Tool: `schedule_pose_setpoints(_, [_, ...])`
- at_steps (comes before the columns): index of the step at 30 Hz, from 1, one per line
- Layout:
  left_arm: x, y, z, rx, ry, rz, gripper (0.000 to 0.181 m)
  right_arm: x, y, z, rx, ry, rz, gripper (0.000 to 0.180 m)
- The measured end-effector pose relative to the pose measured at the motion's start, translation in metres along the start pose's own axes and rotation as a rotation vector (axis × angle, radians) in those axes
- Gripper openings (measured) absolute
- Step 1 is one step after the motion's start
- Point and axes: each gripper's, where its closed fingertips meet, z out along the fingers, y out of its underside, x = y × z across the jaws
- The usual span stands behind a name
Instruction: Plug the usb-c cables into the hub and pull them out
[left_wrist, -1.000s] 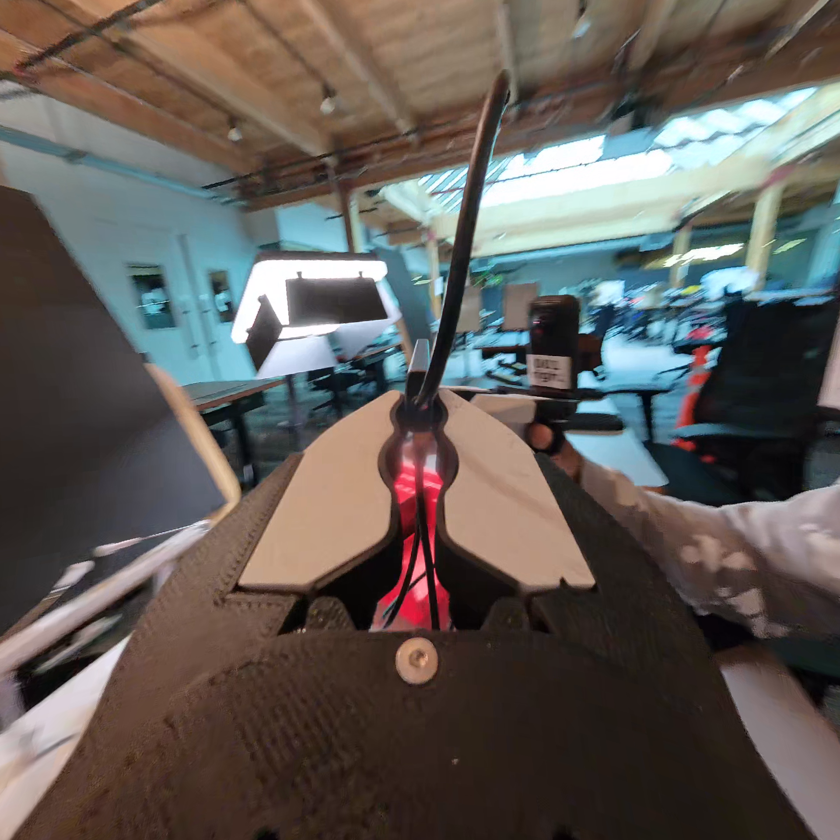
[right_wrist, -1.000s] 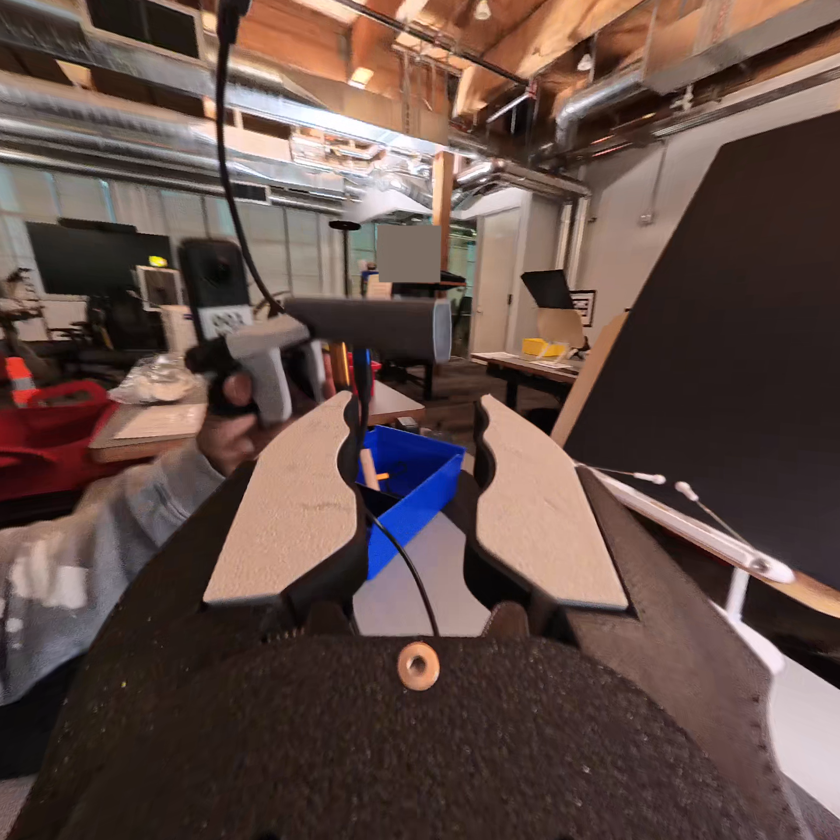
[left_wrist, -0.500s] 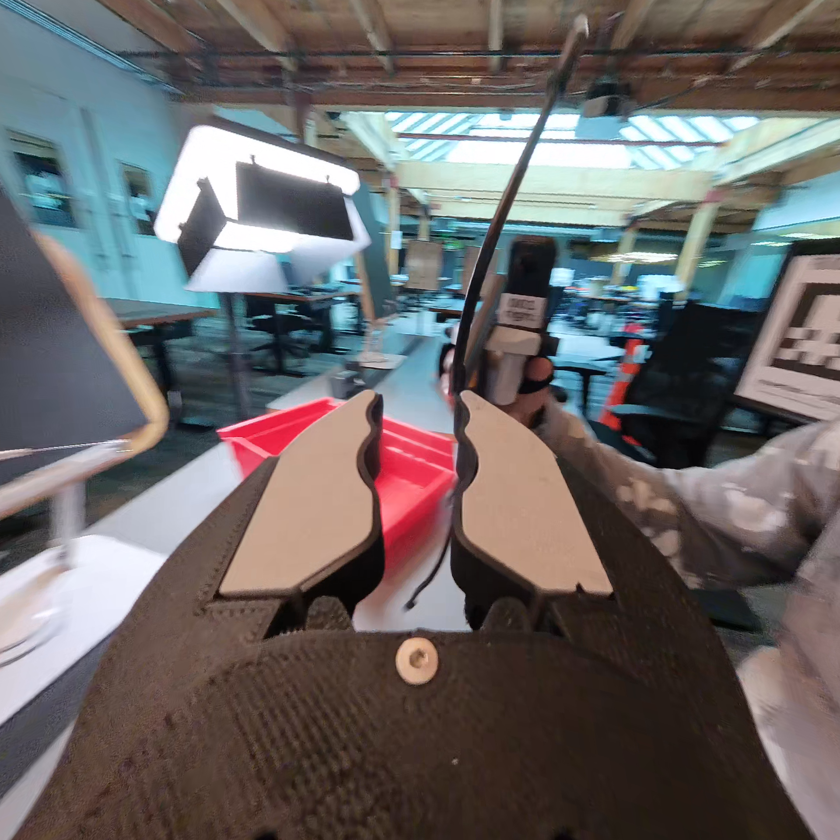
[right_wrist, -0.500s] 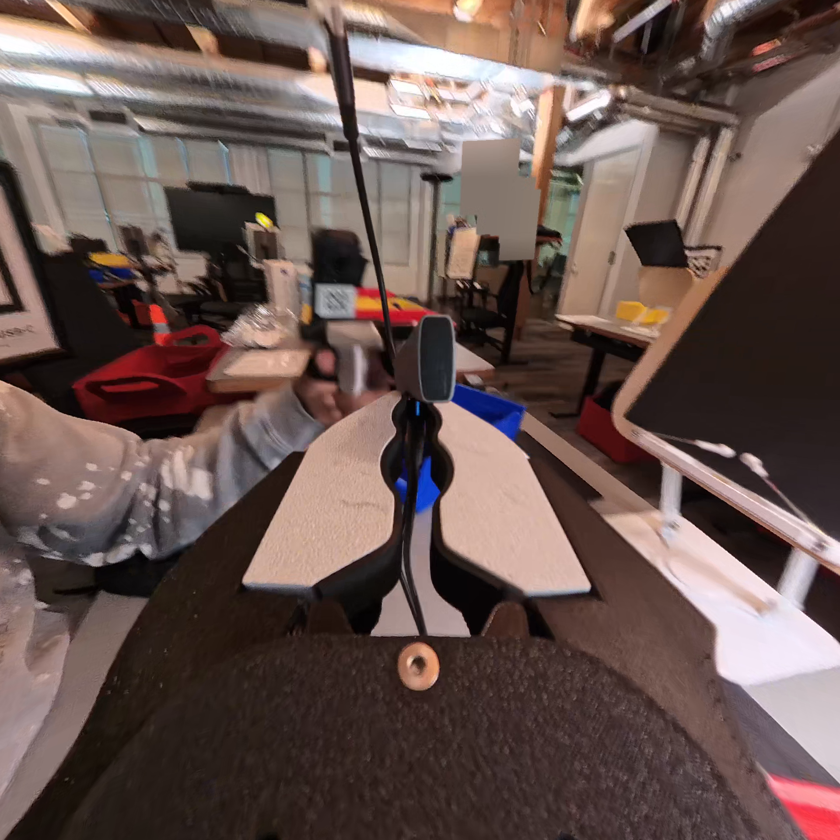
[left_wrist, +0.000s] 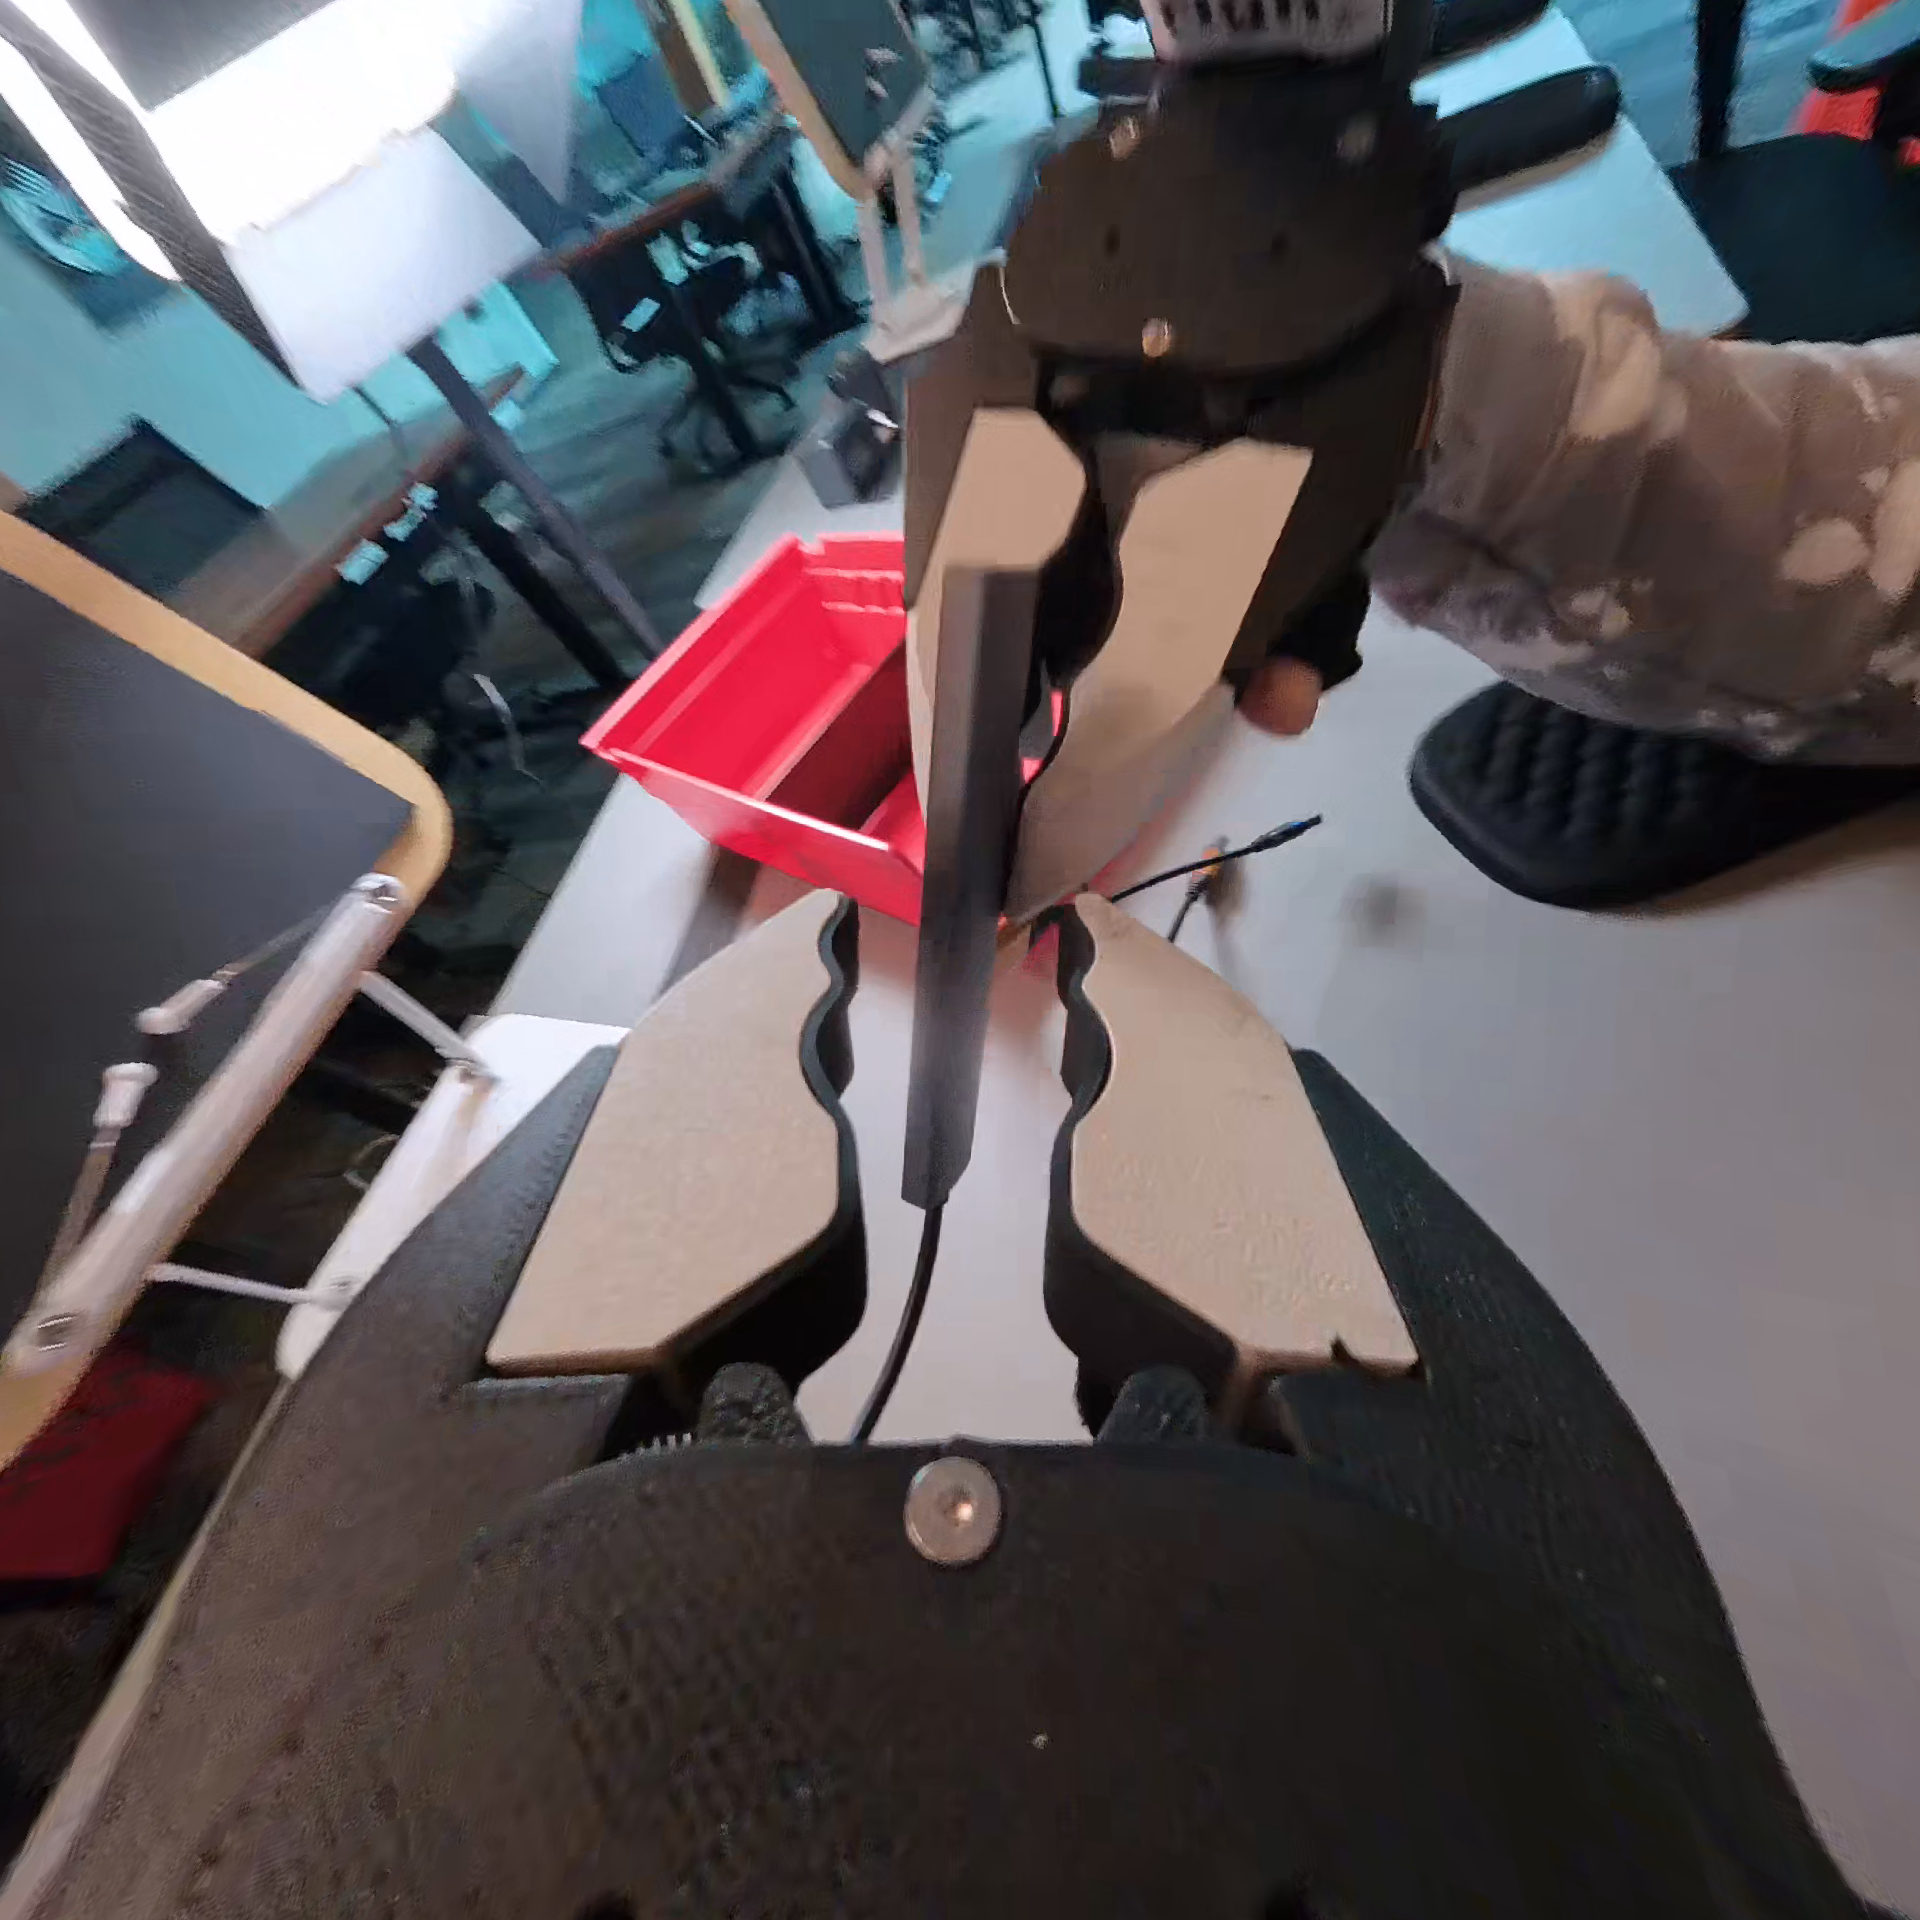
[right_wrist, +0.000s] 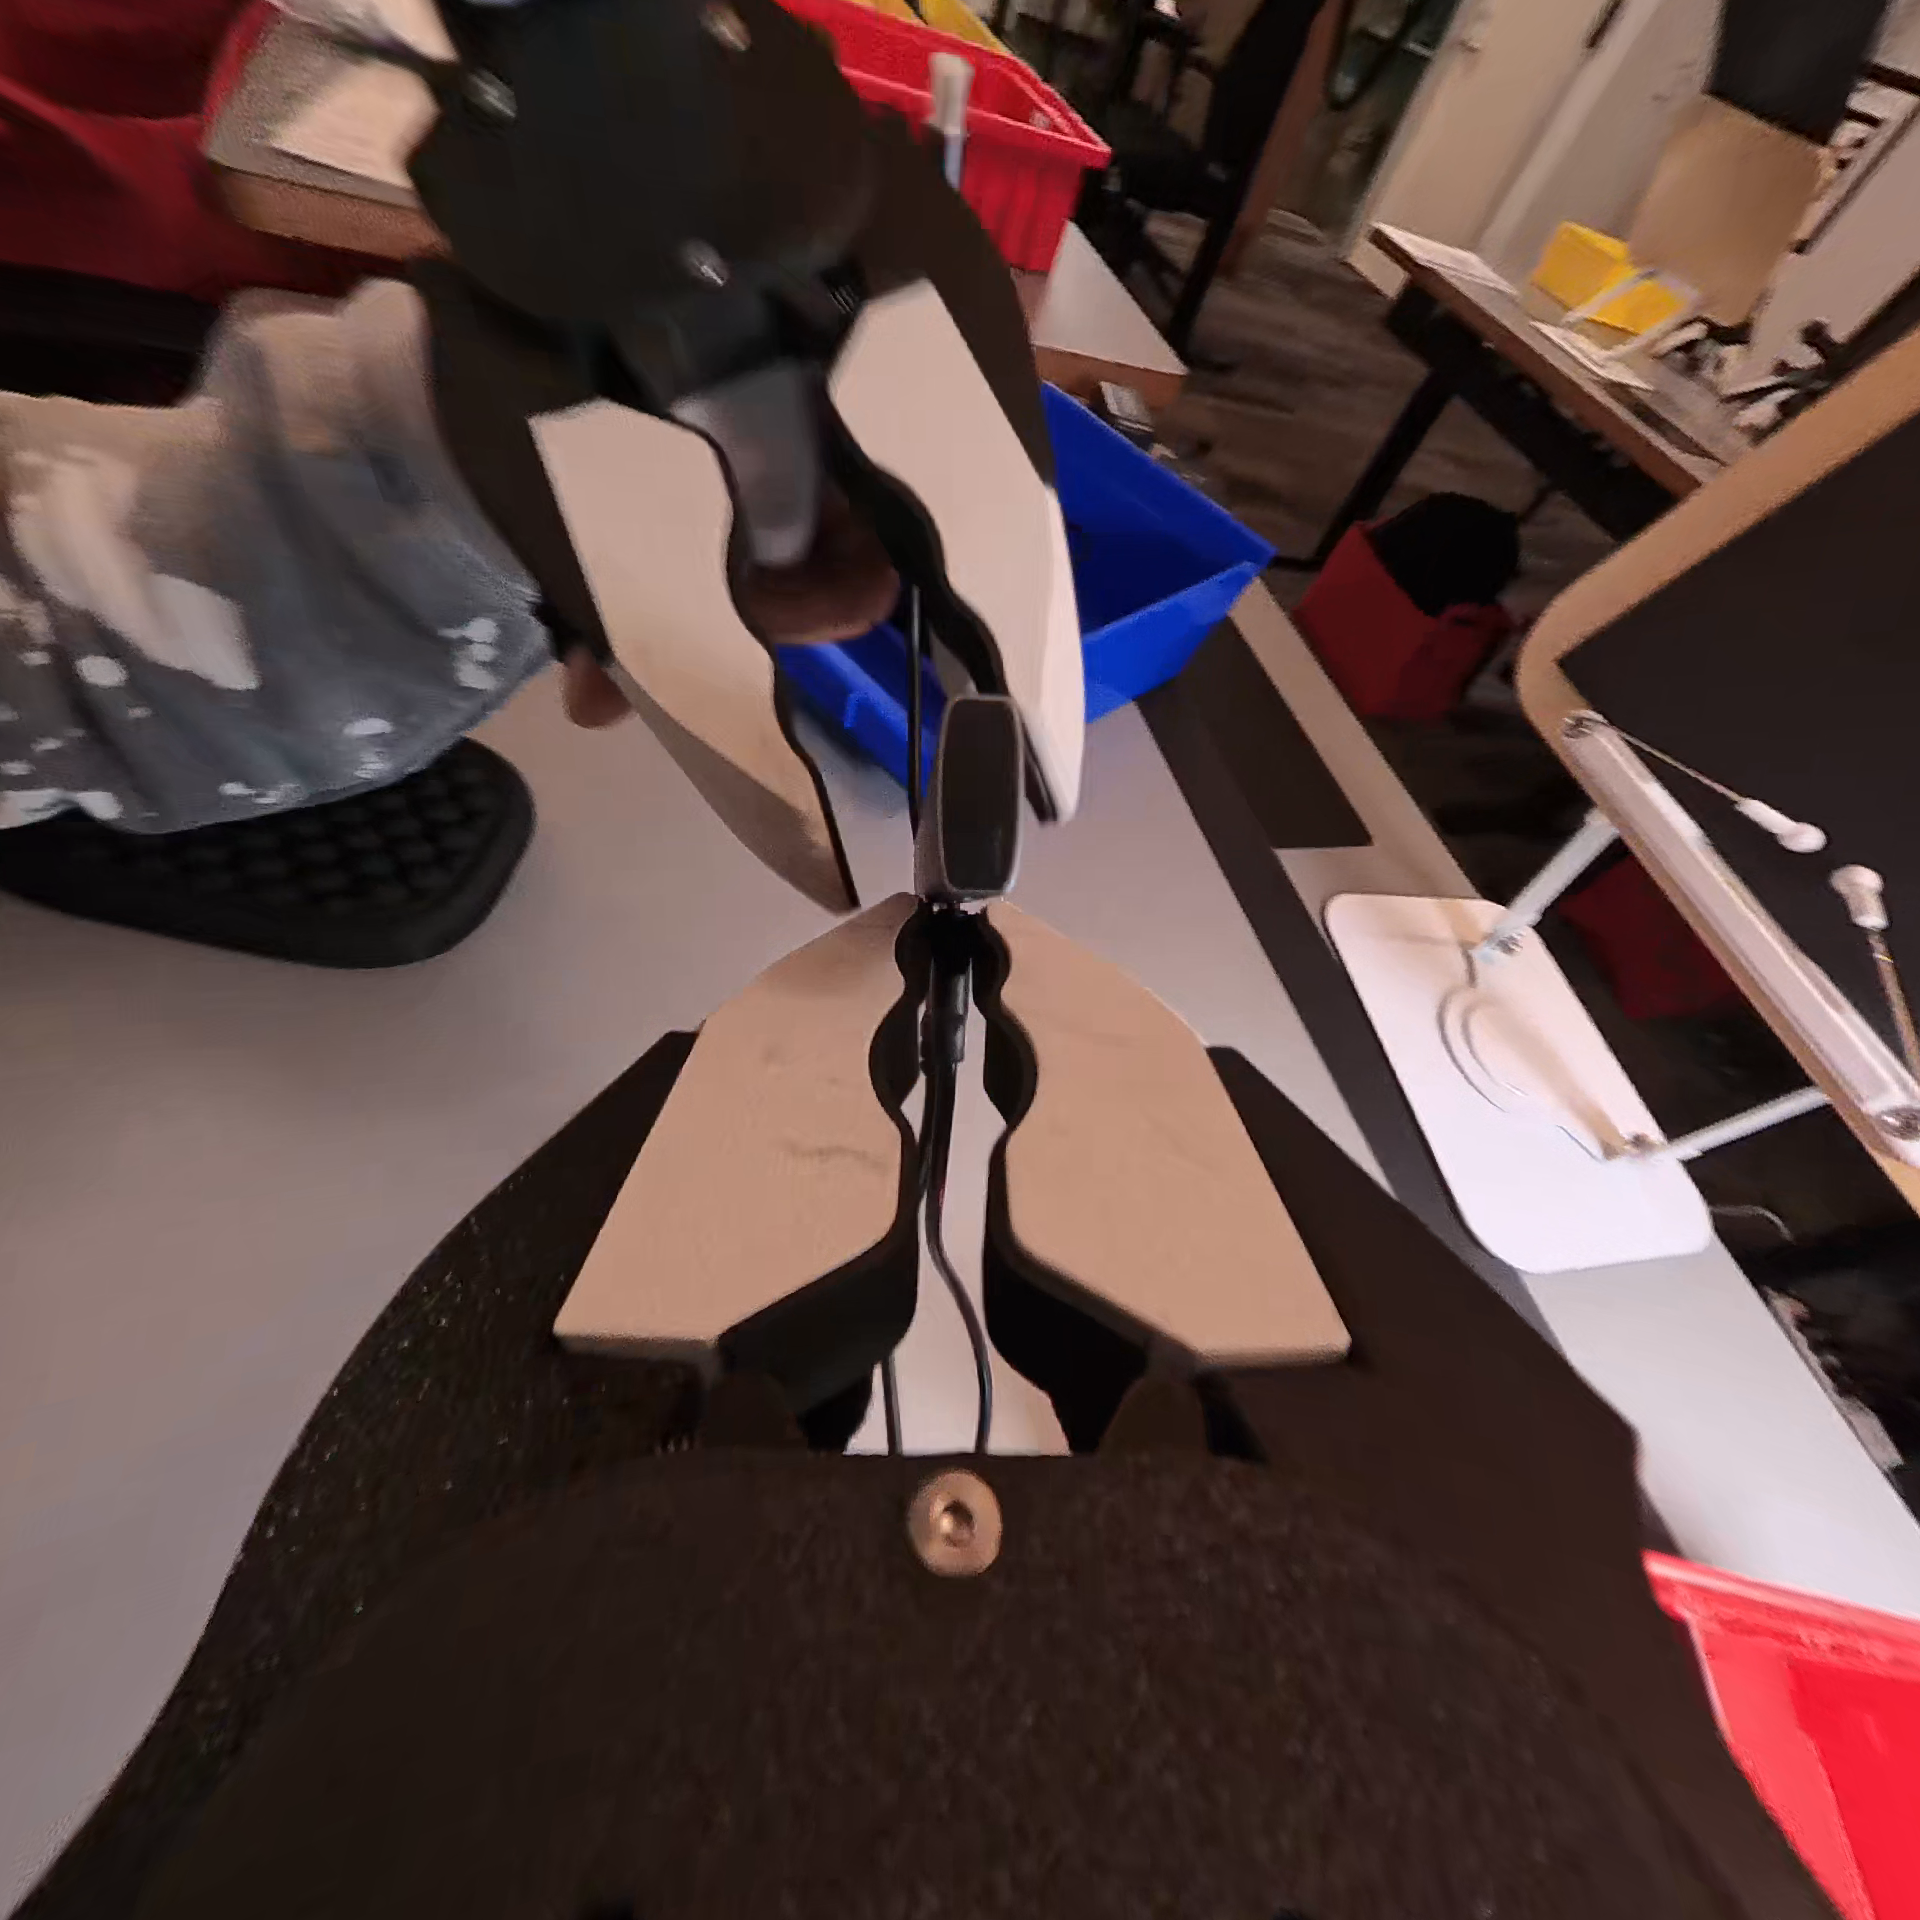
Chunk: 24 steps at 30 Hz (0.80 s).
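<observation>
The dark grey hub (left_wrist: 961, 883) hangs as a long bar between the two fingers of my left gripper (left_wrist: 956, 914), which is open and not touching it. A thin black cable (left_wrist: 904, 1320) leaves the hub's near end. My right gripper (right_wrist: 951, 914) is shut on a black usb-c cable plug (right_wrist: 943, 1023) right at the hub (right_wrist: 974, 805). In the left wrist view the right gripper (left_wrist: 1039, 904) reaches down from above. In the right wrist view the open left gripper (right_wrist: 951, 847) straddles the hub. Two loose cable ends (left_wrist: 1278, 831) lie on the grey table (left_wrist: 1558, 1143).
A red bin (left_wrist: 769, 717) stands behind the grippers at the table's far edge. A blue bin (right_wrist: 1143, 582) is on the opposite side. A black wrist pad (left_wrist: 1621, 800) lies under the person's sleeve. A white stand base (right_wrist: 1507, 1070) carries a black board (left_wrist: 156, 831). My left and right fingertips are right by each other.
My left gripper, shut on the cable a second ago, has opened. My right gripper, open then, has shut on the plug. Both views have swung down from the ceiling to the table.
</observation>
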Motion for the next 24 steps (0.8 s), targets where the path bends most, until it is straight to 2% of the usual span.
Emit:
schedule_pose_setpoints(2, [0.005,0.006,0.004,0.001,0.043,0.000,0.035,-0.009,-0.002,-0.003,0.019,-0.061,0.002,0.007])
schedule_pose_setpoints(4, [0.011,0.004,0.006,0.025,0.082,-0.001,0.014,-0.009,-0.003,-0.005,0.036,-0.068,-0.002,0.007])
schedule_pose_setpoints(6, [0.010,0.000,0.006,0.057,0.097,-0.042,0.014,-0.006,-0.008,-0.007,0.086,-0.066,-0.001,0.007])
schedule_pose_setpoints(10, [0.003,-0.020,-0.007,0.242,0.154,-0.160,0.012,-0.004,-0.029,-0.020,0.265,-0.086,0.017,0.012])
schedule_pose_setpoints(13, [-0.004,-0.032,-0.017,0.365,0.170,-0.236,0.012,0.001,-0.036,-0.027,0.325,-0.060,0.016,0.017])
schedule_pose_setpoints(18, [-0.007,-0.043,-0.012,0.524,0.189,-0.335,0.012,0.008,-0.047,-0.030,0.409,-0.010,0.049,0.012])
schedule_pose_setpoints(21, [-0.006,-0.047,-0.008,0.577,0.202,-0.387,0.012,0.011,-0.048,-0.033,0.423,-0.010,0.072,0.007])
schedule_pose_setpoints(24, [-0.005,-0.046,-0.006,0.542,0.227,-0.423,0.012,0.010,-0.046,-0.034,0.406,-0.015,0.069,0.006])
